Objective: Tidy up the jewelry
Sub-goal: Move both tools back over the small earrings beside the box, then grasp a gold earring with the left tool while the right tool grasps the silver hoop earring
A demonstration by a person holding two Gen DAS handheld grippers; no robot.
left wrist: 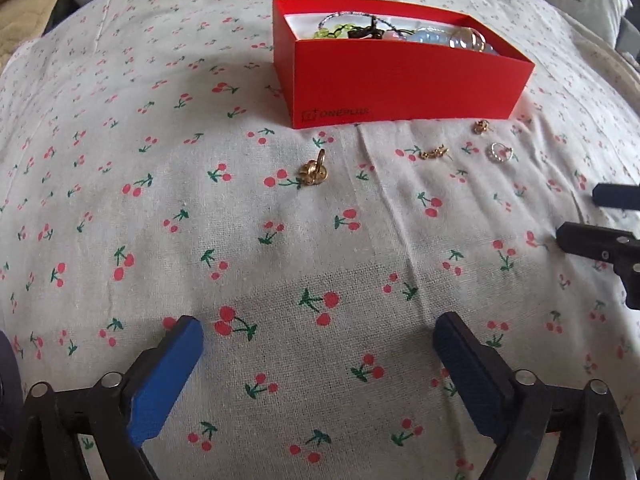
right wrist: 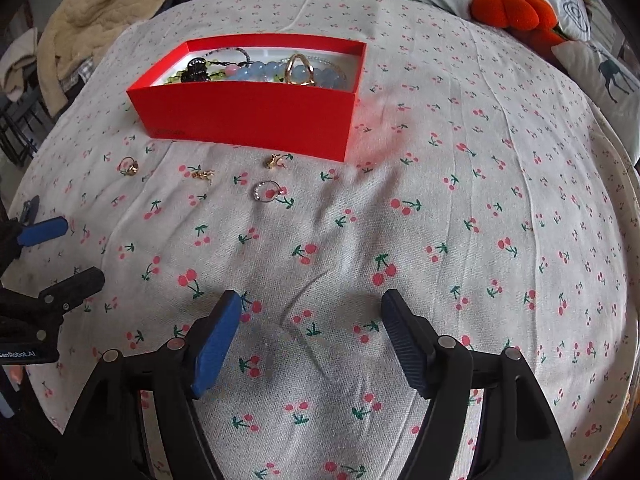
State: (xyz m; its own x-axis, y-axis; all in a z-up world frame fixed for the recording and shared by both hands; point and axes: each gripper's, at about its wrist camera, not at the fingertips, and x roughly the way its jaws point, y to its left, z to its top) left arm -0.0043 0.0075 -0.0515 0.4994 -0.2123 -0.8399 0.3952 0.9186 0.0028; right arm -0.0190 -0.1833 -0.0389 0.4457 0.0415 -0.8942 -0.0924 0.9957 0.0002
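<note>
While jaws gape | red box (right wrist: pixel 256 116) beside earrings (right wrist: pixel 267 192) | cloth (right wrist: pixel 460 240) bare rightward

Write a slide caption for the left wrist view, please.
Open left tongs face a gold ring lying before the red box of jewelry.

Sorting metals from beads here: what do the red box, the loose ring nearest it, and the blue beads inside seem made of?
Red box: matte cardboard, going by its crisp folded edges. Loose ring: gold-toned metal, shiny; plated or solid can't be told. Blue beads: translucent pale glass or stone, glossy.
</note>
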